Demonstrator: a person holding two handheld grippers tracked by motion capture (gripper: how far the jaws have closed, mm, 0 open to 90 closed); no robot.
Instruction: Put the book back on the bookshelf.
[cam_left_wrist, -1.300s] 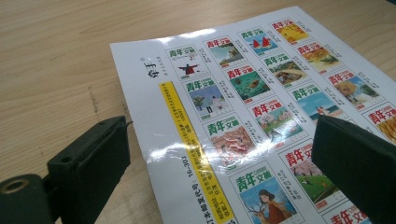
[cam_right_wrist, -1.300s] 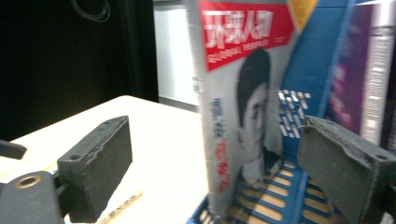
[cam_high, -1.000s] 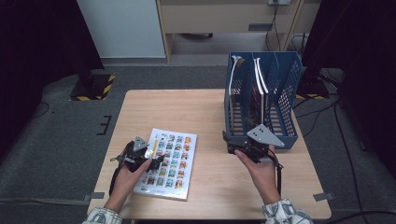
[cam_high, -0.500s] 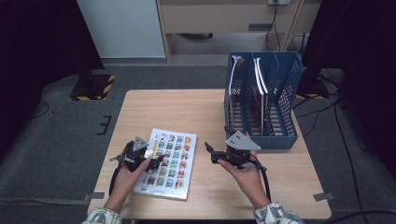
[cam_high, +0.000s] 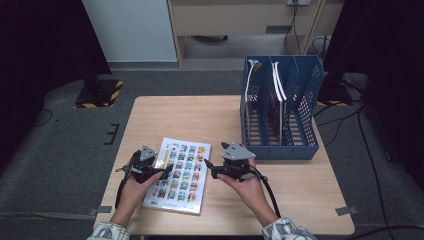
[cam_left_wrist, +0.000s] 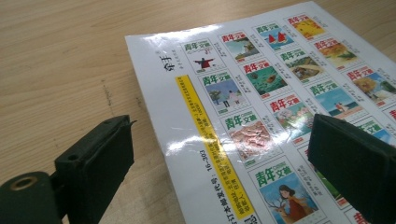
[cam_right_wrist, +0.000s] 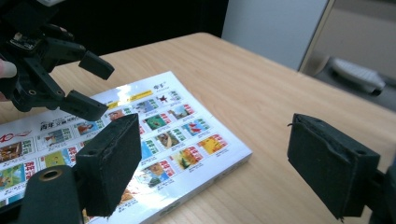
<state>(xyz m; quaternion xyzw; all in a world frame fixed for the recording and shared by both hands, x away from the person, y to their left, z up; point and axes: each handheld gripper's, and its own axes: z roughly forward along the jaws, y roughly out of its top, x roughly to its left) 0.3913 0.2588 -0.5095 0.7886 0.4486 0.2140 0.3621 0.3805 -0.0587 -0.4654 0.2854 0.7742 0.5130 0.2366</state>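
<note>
The thin white magazine with a grid of small coloured cover pictures (cam_high: 179, 175) lies flat on the light wooden tabletop (cam_high: 200, 117), near its front edge and left of centre. The left gripper (cam_high: 167, 171) hangs low over the magazine's left margin, its fingers (cam_left_wrist: 95, 161) spread wide and closed on nothing; in the left gripper view one finger stands over bare wood just off the magazine's left edge and the other over the printed pictures, so the edge with its yellow strip (cam_left_wrist: 212, 149) runs between them. The right gripper (cam_high: 209, 167) is just beside the magazine's right edge, pointing towards it; its fingers (cam_right_wrist: 109, 163) are wide apart with nothing between them, though they have just been closing a little. In the right gripper view the magazine's near corner (cam_right_wrist: 240, 154) lies between those fingers and below them, apart from both.

Farther back, to the right of the magazine, stands a blue perforated plastic file rack (cam_high: 305, 147) with upright compartments. Thin books or magazines (cam_high: 277, 92) stand on edge in it; how many I cannot tell.

The left gripper view gives the printed titles and yellow strip in close detail, too small to read from the high view. The right gripper view shows the left gripper (cam_right_wrist: 88, 84) above the magazine's far side
</note>
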